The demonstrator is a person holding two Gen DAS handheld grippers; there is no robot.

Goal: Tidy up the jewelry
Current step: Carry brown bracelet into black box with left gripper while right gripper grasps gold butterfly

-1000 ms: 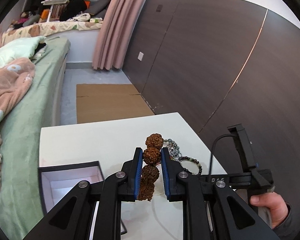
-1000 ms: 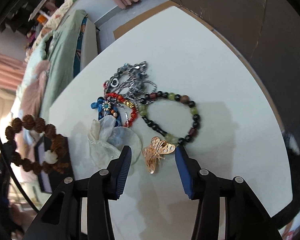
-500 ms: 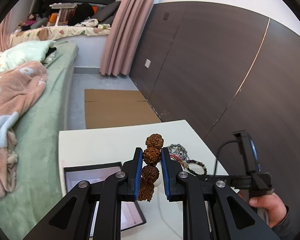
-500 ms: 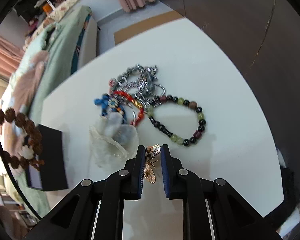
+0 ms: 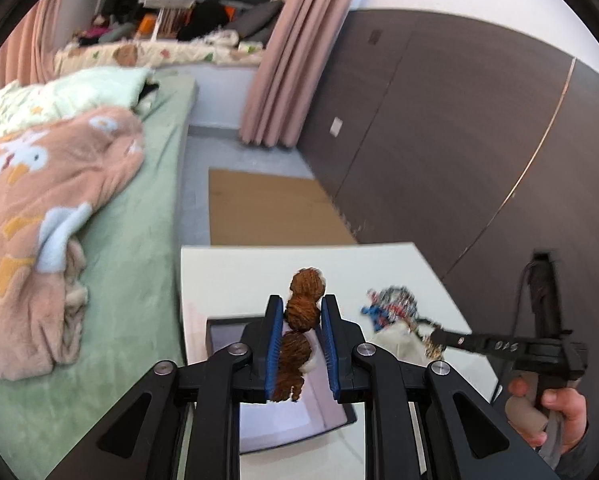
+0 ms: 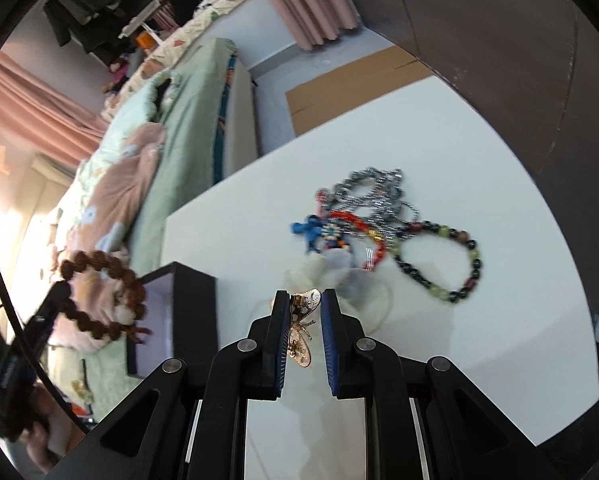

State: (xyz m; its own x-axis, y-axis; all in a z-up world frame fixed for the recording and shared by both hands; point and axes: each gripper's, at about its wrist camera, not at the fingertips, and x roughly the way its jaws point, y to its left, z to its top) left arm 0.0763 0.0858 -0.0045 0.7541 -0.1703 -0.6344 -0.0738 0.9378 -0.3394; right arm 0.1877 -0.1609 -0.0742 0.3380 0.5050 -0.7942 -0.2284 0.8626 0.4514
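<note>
**Left wrist view: beads gripped over the box; right wrist view: brooch held**

Left wrist view: the left gripper [image 5: 301, 314] has its jaws clenched on a brown bead bracelet [image 5: 302, 308]. Only a few knobbly beads show; the rest of the loop hangs behind the fingers and is hidden. Below and behind the jaws lies an open black box [image 5: 341, 412] with a pale lining, largely covered by the gripper body. The white surface [image 5: 239, 276] carries a jewelry pile [image 5: 391, 304] to the right, blurred so that single pieces cannot be told apart. The right gripper [image 5: 433, 336] reaches in from the right, its tip against the pile, its jaws too blurred to read here. The right hand [image 5: 555, 412] is cut off by the frame edge. A bed [image 5: 131, 216] lies to the left.

Right wrist view: the right gripper [image 6: 305, 300] grips a gold butterfly brooch [image 6: 303, 330] between its jaws, above the surface [image 6: 499, 340]. Beyond it lie a pale sheer pouch [image 6: 339, 276], partly behind the jaws, a blurred tangle of silver chains [image 6: 375, 192], a red and blue piece [image 6: 331, 232] and a dark bead bracelet [image 6: 439, 264]. At left, the box [image 6: 193, 308] stands at the surface edge; the left gripper [image 6: 55, 300] holds the brown bracelet [image 6: 103, 296] as a full loop just beside it. The left hand [image 6: 39, 440] is dim and mostly cut off.
</note>
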